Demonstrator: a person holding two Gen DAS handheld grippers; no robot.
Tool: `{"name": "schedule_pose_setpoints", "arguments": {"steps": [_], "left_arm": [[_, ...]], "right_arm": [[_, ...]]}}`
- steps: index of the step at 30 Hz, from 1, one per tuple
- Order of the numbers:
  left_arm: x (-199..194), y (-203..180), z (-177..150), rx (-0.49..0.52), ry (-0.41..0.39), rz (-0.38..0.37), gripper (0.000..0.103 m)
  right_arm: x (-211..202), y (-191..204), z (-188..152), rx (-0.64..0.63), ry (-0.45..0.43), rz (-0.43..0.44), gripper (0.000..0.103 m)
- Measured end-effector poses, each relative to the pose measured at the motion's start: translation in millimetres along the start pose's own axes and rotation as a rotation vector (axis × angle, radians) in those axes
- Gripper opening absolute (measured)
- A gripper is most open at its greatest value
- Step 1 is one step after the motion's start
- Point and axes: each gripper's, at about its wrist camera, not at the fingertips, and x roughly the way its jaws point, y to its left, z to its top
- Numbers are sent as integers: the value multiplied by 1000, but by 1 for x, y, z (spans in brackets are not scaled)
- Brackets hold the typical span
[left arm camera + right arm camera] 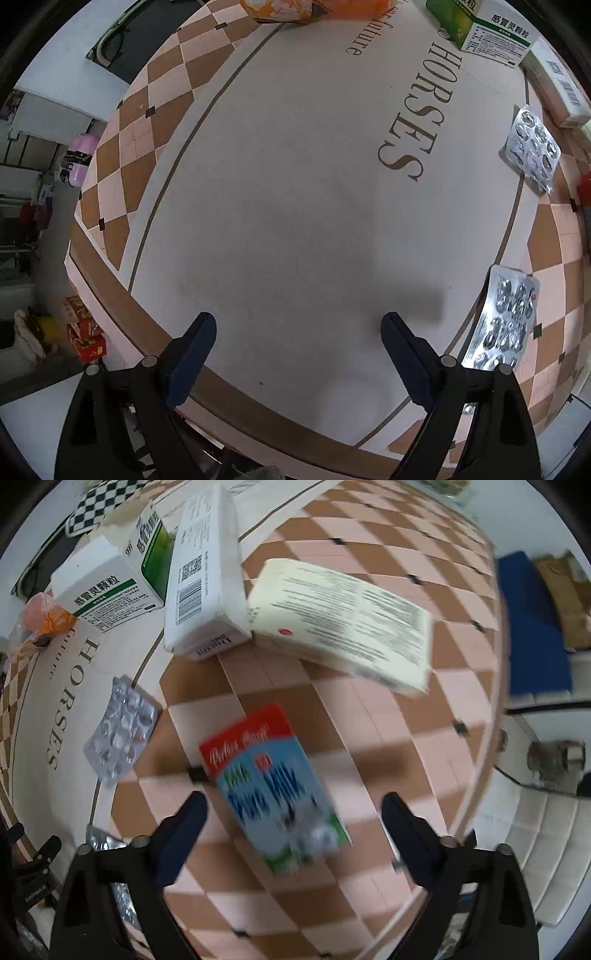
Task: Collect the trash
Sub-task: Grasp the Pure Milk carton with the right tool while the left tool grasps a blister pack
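My right gripper (291, 805) is open above a blue, red and green milk carton (275, 786) lying flat on the checkered tablecloth (369, 738); the carton lies between the fingers, untouched. Beyond it lie a cream box (347, 624), a white barcode box (205, 576) and a green-white medicine box (110, 579). A silver blister pack (120, 729) lies to the left. My left gripper (299, 325) is open and empty over the pale tablecloth centre (295, 203). Two blister packs (532, 147) (506, 321) lie to its right.
An orange wrapper (295, 9) and the green-white box (484, 26) sit at the far side in the left view. The table edge (92, 280) drops off on the left, with red boxes (85, 332) on the floor. A white chair (543, 849) and blue seat (532, 627) stand right.
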Motion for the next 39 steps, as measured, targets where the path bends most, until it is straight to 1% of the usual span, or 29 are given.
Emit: {"name": "schedule_pose_setpoints", "arguments": {"steps": [1, 2, 4, 6, 7, 9, 11, 14, 15, 16, 18, 19, 20, 22, 23, 28, 30, 31, 34, 39], "left_arm": [[-2, -1, 2, -5, 2, -5, 91], [-4, -3, 3, -8, 4, -15, 91], [-13, -12, -2, -6, 1, -65, 91], [-22, -25, -7, 16, -2, -127, 91], [-24, -36, -10, 43, 6, -163, 91], [-23, -58, -16, 102, 41, -217, 91], [-16, -79, -20, 147, 78, -242, 91], [-5, -96, -22, 189, 97, -218, 90], [-2, -100, -22, 200, 94, -200, 90], [1, -101, -23, 210, 85, -178, 88], [3, -98, -23, 201, 69, -174, 86], [1, -98, -23, 201, 53, -175, 81], [-1, -98, -23, 205, 37, -175, 71], [-5, -100, -26, 222, 19, -173, 62], [-5, -101, -25, 235, 15, -158, 62], [-4, -100, -24, 251, 6, -153, 62], [-8, -109, -27, 256, -1, -149, 61], [-9, -108, -27, 262, -7, -146, 61], [-18, -108, -40, 274, -35, -144, 61], [-42, -102, -63, 287, -96, -166, 62]], "right_arm": [[4, 1, 3, -6, 6, 15, 75], [9, 0, 4, -9, 16, 36, 63], [10, -3, 2, 3, 17, 51, 63], [9, -12, -11, 52, 37, 74, 63], [9, -18, -20, 85, 47, 86, 63], [7, -33, -47, 171, 67, 107, 63], [7, -44, -75, 243, 87, 126, 63], [9, -51, -108, 305, 106, 143, 63], [10, -52, -115, 317, 110, 142, 63], [11, -52, -121, 325, 113, 144, 63], [14, -52, -129, 344, 114, 143, 63], [17, -51, -133, 345, 121, 139, 63], [22, -51, -137, 349, 127, 137, 63], [26, -46, -138, 338, 128, 119, 63], [29, -51, -136, 329, 134, 109, 65], [32, -48, -133, 287, 140, 65, 65], [31, -47, -135, 275, 131, 48, 58], [27, -40, -136, 273, 125, 45, 58], [24, -39, -141, 299, 114, 91, 58], [7, -36, -154, 350, 62, 120, 57]]}}
